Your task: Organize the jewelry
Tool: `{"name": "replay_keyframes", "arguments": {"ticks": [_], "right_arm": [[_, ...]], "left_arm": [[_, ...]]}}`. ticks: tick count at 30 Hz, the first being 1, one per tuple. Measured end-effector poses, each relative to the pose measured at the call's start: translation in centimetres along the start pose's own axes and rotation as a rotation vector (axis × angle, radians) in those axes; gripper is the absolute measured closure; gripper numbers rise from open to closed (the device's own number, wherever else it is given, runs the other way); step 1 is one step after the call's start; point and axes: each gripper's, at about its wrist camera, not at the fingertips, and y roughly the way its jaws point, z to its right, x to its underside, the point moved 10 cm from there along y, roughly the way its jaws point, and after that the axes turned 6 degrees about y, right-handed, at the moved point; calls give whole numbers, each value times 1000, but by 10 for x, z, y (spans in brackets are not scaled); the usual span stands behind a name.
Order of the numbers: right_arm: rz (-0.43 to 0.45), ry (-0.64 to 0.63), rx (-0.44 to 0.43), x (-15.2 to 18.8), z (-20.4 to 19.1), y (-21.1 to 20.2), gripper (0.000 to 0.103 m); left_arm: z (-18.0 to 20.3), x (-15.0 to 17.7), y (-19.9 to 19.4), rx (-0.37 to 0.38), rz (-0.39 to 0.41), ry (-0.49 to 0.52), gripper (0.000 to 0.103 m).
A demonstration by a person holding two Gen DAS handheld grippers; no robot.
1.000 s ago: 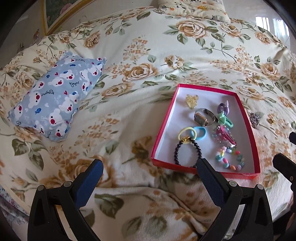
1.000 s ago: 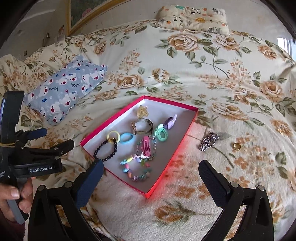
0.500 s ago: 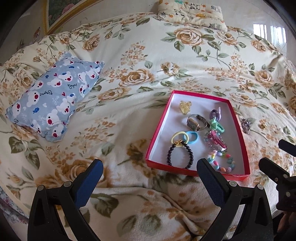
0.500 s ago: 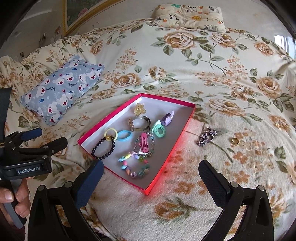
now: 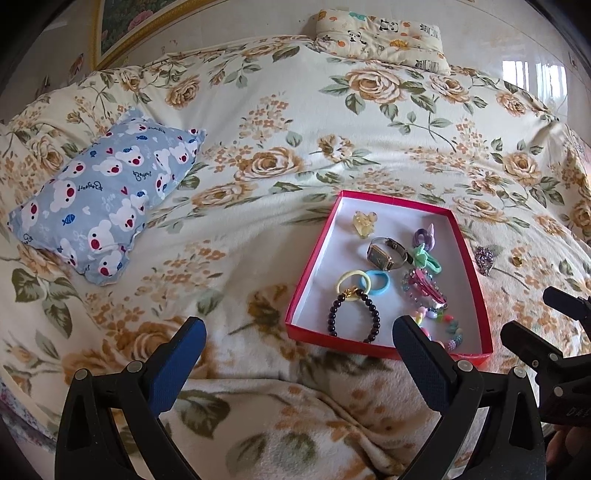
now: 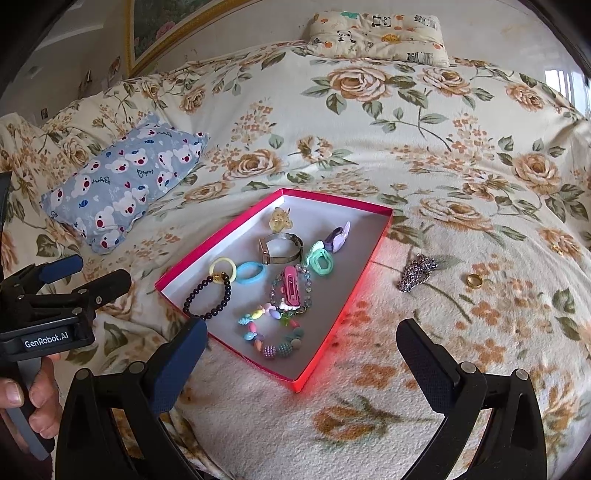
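A shallow red box (image 6: 325, 349) (image 5: 306, 275) with a white floor lies on the floral bedspread. It holds a watch (image 6: 282, 248), a black bead bracelet (image 6: 208, 299), hair ties, a pink clip (image 6: 290, 286) and a coloured bead bracelet (image 6: 271, 338). A silvery chain (image 6: 415, 273) (image 5: 484, 258) and a gold ring (image 6: 474, 280) (image 5: 516, 261) lie on the bedspread right of the box. My left gripper (image 5: 297, 354) is open and empty, short of the box's near-left corner. My right gripper (image 6: 301, 356) is open and empty, over the box's near corner.
A blue bear-print pillow (image 5: 103, 195) (image 6: 122, 181) lies at the left. A panda-print cushion (image 6: 376, 35) sits at the far edge of the bed (image 6: 369, 129). A framed picture (image 5: 129, 26) leans behind. Each gripper shows in the other's view, the left one (image 6: 55, 295) held by a hand.
Both grippers have drawn back and risen a little, so the box looks smaller and farther. Both stay open. Nothing in or beside the box has moved.
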Motion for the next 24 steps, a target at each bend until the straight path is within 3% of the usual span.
{"name": "replay_keyframes", "arguments": {"ticks": [24], "right_arm": [[-5, 12, -8, 3, 1, 8, 0]], "left_arm": [[3, -1, 5, 7, -17, 3, 1]]}}
